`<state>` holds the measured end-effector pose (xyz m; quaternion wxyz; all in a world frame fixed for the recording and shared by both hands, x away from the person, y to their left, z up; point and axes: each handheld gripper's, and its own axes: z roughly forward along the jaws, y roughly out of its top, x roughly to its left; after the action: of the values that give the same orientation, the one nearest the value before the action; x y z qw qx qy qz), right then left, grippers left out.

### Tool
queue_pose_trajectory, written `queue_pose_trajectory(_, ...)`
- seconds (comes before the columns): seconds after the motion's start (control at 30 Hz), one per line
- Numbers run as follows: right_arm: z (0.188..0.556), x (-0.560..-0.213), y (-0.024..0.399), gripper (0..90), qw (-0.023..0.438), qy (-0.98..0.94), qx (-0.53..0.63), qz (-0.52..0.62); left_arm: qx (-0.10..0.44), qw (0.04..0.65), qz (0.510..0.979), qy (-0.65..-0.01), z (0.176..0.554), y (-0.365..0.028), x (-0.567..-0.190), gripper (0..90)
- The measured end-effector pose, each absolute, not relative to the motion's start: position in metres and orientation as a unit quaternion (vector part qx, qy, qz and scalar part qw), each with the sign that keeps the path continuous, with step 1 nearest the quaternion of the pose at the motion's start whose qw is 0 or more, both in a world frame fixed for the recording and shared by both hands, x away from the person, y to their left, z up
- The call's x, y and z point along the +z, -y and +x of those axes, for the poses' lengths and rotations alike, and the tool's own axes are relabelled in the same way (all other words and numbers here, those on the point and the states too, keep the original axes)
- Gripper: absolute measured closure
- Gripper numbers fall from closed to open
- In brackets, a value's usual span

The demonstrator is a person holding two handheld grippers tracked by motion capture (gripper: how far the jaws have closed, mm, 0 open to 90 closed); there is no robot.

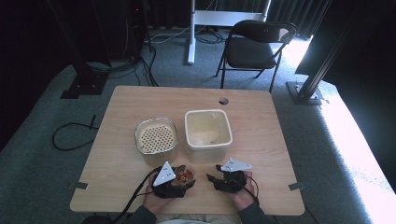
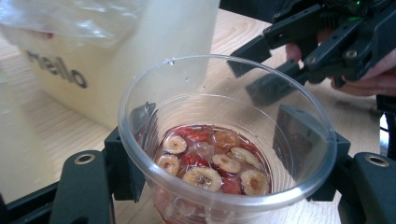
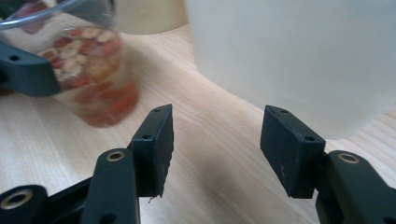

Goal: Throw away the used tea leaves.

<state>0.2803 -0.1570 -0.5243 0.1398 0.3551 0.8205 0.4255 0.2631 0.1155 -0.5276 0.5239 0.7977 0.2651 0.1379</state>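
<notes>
Clear plastic cup (image 2: 224,140) of sliced dried fruit in liquid sits at six o'clock on the tabletop (image 1: 116,116), clamped between the jaws of the left gripper (image 1: 184,176). Right gripper (image 1: 212,178), at its three o'clock, stands apart and empty. White container (image 1: 208,128) lies at twelve o'clock, perforated strainer bowl (image 1: 156,136) at eleven.

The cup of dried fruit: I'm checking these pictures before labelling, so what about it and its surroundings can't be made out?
- Cup base: cut off by the bottom edge of the left gripper view; blurred in the right gripper view.
- Left gripper pads: seen through the clear wall, so contact is hard to judge.
- White container: its print is cut by the cup in the left gripper view.
- Strainer: what lies beneath its holes is too small in the high view.
</notes>
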Motion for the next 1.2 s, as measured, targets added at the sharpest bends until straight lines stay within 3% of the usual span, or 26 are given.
queue_pose_trajectory(1.2, 0.298, -0.517, 0.216, 43.7, 0.178, -0.775, 0.432, 0.426, 0.214, 0.531, 0.765, -0.297, 0.251, -0.179, -0.475, 32.6)
